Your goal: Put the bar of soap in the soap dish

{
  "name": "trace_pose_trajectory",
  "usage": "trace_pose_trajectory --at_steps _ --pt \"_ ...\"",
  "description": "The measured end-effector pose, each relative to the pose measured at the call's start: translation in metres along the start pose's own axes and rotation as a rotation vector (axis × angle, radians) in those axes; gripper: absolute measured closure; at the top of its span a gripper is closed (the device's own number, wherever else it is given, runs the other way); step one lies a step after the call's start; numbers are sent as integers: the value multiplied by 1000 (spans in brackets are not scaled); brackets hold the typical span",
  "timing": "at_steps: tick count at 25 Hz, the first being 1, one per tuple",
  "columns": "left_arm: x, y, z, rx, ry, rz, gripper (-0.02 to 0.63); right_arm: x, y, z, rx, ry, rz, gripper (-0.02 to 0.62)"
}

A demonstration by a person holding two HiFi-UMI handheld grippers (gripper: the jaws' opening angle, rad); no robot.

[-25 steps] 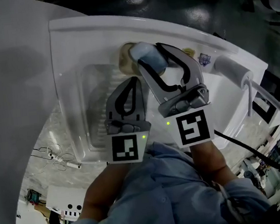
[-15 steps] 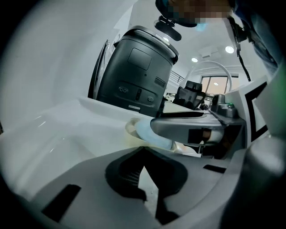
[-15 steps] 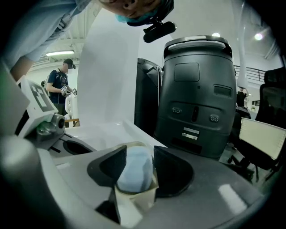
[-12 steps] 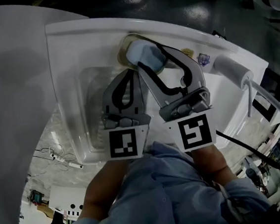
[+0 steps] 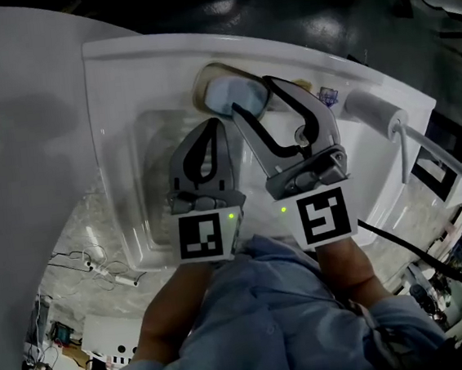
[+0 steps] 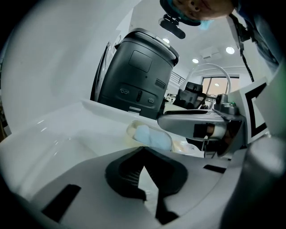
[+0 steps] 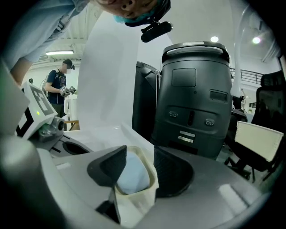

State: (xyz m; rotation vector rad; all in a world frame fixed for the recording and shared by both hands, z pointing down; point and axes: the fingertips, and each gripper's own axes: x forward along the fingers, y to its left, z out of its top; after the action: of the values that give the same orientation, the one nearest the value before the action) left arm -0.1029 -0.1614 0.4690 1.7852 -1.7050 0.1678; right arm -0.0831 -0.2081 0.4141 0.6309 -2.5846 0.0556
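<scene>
1. The soap (image 5: 234, 96) is a pale blue bar, and it's sitting in the cream dish (image 5: 202, 84) on the far rim of the white sink (image 5: 123, 93).
2. The right hand-held gripper (image 5: 253, 97) reaches out to the dish with its jaws spread apart. In its own view the dish (image 7: 149, 188) and the soap (image 7: 132, 176) sit right between them. The left jaw overlaps the dish's left edge and the right jaw is just outside its right wall, so it isn't squeezing anything as far as I can see.
3. The left hand-held gripper (image 5: 217, 126) is just left of the right one, over the sink bowl and nearer than the dish. Its jaw tips are pressed together (image 6: 143, 150) with nothing in them.
4. There's a big black machine (image 7: 196, 89) standing behind the sink.
</scene>
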Motion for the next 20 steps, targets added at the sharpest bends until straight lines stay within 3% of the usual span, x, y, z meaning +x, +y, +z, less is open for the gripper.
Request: trace_pose_trajectory --at_steps 12,20 --pt "-33 -12 17 5 -51 -23 601 -36 -2 35 67 -90 -53 417" --pt "-73 -28 71 135 -247 19 601 -75 5 55 201 -212 -36 528"
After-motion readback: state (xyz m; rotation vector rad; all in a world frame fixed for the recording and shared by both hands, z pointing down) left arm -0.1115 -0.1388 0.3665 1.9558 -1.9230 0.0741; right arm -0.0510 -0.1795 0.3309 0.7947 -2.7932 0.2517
